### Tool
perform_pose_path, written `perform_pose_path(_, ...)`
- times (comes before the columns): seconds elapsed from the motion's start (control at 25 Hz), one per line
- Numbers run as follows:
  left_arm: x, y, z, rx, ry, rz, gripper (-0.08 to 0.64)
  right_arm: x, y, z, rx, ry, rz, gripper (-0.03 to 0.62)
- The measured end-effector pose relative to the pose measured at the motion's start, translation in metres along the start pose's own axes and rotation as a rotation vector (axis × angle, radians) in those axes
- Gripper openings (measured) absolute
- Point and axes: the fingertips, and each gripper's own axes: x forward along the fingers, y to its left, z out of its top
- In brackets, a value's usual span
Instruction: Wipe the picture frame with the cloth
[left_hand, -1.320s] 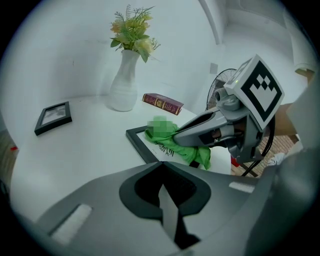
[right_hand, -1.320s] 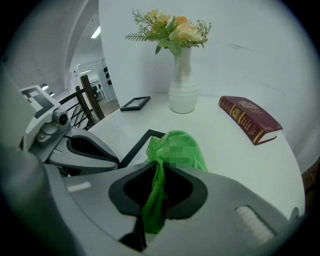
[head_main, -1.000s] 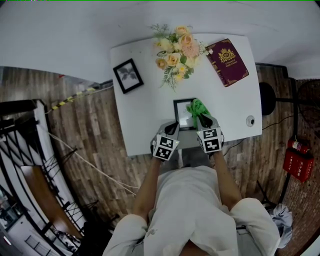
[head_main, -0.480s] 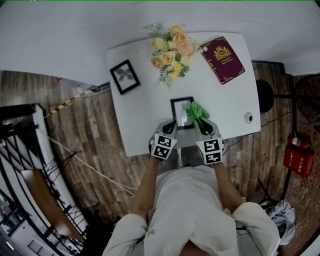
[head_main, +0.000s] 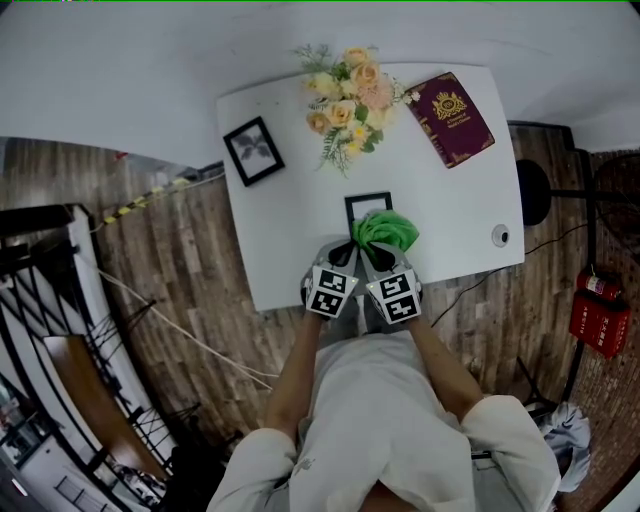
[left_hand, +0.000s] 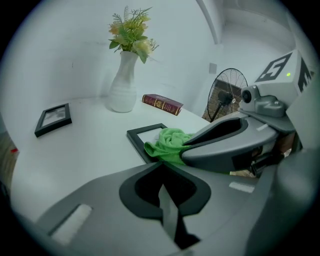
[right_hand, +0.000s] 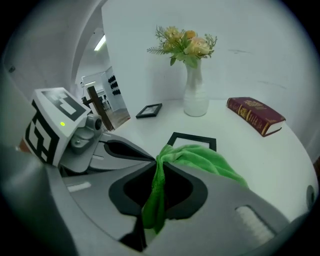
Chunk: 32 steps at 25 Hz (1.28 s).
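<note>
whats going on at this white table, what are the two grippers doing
A person at the white table holds a gripper in each hand. The right gripper is shut on a bright green cloth, which is bunched over the near part of a black-rimmed picture frame lying flat on the table. The left gripper is shut on nothing, close beside it.

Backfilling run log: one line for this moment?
step: wiping | right gripper: shut on green cloth, cloth over black rectangular picture frame | left gripper: shut, empty, beside frame | surface: white table
</note>
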Motion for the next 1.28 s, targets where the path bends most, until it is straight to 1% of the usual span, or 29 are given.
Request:
perform_pose_path(0.16,-0.002,0.001,0.000,-0.009,-0.002,0.000,0.020,0.007,0.003,-0.007,0.038,0.012,0.002,0.043)
perform_pose_path(0.2,-0.002,0.001,0.000,-0.008,-0.001,0.000,0.020,0.007,0.004,-0.009,0.026,0.013,-0.002,0.043)
perform_pose_path(0.36,-0.001,0.000,0.000,-0.001,0.004,0.004,0.020,0.006,0.003,-0.013,-0.076,0.030,-0.034,0.044)
perform_pose_path(0.52,-0.001,0.001,0.000,-0.001,0.003,0.003,0.020,-0.002,-0.014,-0.018,-0.097,0.029,-0.073,0.044)
perform_pose_path(0.76,0.000,0.001,-0.001,0.003,0.000,0.007,0.020,-0.018,-0.038,-0.027,-0.100,0.039,-0.125,0.044)
perform_pose_path(0.92,0.000,0.001,-0.001,0.014,-0.001,0.011,0.020,-0.031,-0.051,-0.032,-0.088,0.037,-0.159,0.044)
perform_pose_path(1.12,-0.001,0.002,-0.001,0.025,-0.014,0.015,0.020,-0.046,-0.074,-0.044,-0.031,0.031,-0.213,0.044)
perform_pose_path(1.28,-0.002,0.004,-0.003,0.023,-0.021,0.025,0.020,-0.065,-0.092,-0.045,-0.013,0.006,-0.265,0.044)
